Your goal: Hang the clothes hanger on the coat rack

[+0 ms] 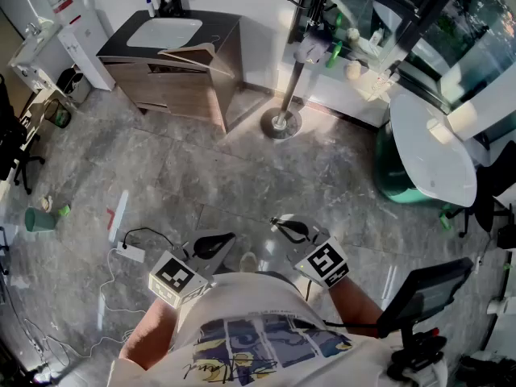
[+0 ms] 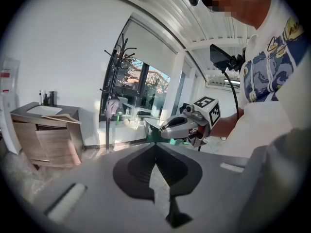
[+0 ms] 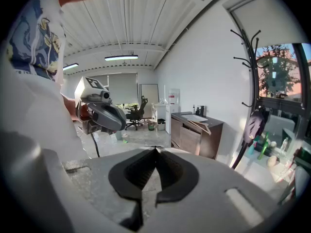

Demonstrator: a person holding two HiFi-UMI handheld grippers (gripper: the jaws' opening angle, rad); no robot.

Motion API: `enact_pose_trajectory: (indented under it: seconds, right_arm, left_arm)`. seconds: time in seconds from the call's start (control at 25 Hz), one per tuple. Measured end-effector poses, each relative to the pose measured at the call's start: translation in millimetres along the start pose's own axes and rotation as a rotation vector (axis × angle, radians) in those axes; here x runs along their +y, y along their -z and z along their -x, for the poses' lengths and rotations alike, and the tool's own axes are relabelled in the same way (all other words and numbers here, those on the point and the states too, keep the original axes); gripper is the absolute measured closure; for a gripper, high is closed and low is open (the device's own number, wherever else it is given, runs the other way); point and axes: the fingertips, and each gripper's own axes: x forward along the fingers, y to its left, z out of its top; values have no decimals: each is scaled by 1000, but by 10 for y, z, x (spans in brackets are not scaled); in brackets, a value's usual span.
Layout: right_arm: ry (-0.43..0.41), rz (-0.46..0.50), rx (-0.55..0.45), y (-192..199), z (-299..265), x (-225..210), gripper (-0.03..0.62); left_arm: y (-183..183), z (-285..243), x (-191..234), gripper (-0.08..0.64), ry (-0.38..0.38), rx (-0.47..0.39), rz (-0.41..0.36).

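Left gripper [image 1: 228,236], right gripper [image 1: 278,222]: both closed, empty.
I'm aiming for the pale wooden clothes hanger [image 1: 191,52] left of the black metal coat rack [image 1: 294,79], opening wide first.

Three cameras in one room: one is looking down, two are looking out low and level

The head camera is looking steeply down past the person's shirt [image 1: 266,333] onto the grey floor [image 1: 201,176]. It is taking in the left gripper [image 1: 216,241] and right gripper [image 1: 282,225] close below, with the vanity cabinet [image 1: 181,75] and coat rack [image 1: 294,79] farther off near the top. The left gripper view is riding just behind its own jaws and facing the coat rack and glass wall [image 2: 146,91], with the right gripper near at its right. The right gripper view is also sitting just behind its own jaws, catching the left gripper close at its left. All three views are sharing the cabinet and coat rack.
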Motion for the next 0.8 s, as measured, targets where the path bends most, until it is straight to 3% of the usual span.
enact_pose_trajectory:
  seconds: [0.36,0.56,0.8]
  right_arm:
    - [-24,19,-1,-198,-370,-250,591]
    - [-24,-38,-7,-279,-810,-584,591]
    - [29,-125,9,-545,-1453,-1078,557]
  left_arm:
    - [-178,18,473,557,-28,-13,-2]
    - [-227,-137,1024,557,12,-14,14]
    - [-664,-140,1877,557,79,-23,-12]
